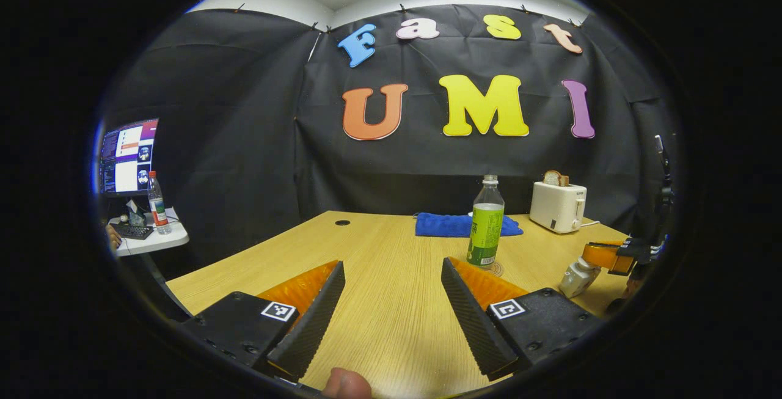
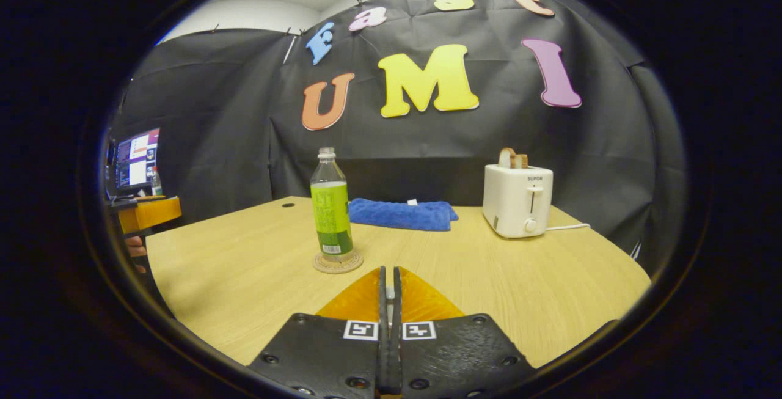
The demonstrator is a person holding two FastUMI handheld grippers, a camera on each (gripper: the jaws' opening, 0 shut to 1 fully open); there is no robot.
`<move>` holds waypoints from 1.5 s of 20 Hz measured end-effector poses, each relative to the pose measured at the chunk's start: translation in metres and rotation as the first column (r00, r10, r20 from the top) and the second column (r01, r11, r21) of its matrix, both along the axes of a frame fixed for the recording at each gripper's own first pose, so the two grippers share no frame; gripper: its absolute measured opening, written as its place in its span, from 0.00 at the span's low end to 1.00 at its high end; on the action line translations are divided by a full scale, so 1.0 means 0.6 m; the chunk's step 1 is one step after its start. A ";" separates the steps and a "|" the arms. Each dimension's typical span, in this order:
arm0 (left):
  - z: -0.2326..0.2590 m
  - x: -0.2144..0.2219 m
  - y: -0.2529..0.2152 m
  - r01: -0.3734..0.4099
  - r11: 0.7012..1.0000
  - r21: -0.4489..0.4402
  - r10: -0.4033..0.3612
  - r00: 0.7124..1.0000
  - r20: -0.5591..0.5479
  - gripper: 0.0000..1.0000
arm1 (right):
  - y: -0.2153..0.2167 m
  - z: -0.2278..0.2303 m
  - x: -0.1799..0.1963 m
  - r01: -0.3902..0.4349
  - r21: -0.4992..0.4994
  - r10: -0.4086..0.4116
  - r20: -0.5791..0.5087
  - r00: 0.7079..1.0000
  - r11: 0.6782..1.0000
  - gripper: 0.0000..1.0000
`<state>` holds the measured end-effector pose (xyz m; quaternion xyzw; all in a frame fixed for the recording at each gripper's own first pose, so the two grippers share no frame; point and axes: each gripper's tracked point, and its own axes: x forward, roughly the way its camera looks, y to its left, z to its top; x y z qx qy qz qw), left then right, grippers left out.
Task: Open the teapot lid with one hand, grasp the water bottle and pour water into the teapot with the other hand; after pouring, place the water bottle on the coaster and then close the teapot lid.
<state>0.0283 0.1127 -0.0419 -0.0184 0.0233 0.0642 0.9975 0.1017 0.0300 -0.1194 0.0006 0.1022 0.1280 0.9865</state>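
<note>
A clear water bottle with a green label and no cap stands upright on a round coaster in the middle of the wooden table. My left gripper is open wide over the table, short of the bottle and a little to its left, with nothing between its fingers. Its side shows at the left edge of the right gripper view. My right gripper is shut with a small white bit between its fingers. In the left gripper view it holds a white teapot lid just above the table.
A blue towel lies behind the bottle. A white toaster with bread in it stands at the back right, its cord trailing right. Off the table's left side, a small white table carries a monitor and another bottle.
</note>
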 end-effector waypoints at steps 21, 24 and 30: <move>0.083 -0.006 -0.204 0.196 0.980 -0.014 -0.194 0.976 0.098 0.99 | -0.073 0.155 -0.095 0.161 0.041 -0.166 0.181 0.969 0.986 0.92; 0.090 -0.019 -0.220 0.213 0.977 0.010 -0.213 0.970 0.121 0.99 | -0.083 0.171 -0.117 0.190 0.016 -0.189 0.214 0.958 0.982 0.96; 0.086 -0.031 -0.223 0.201 0.979 0.043 -0.205 0.968 0.147 0.99 | -0.082 0.185 -0.163 0.207 0.021 -0.206 0.249 0.946 0.978 0.95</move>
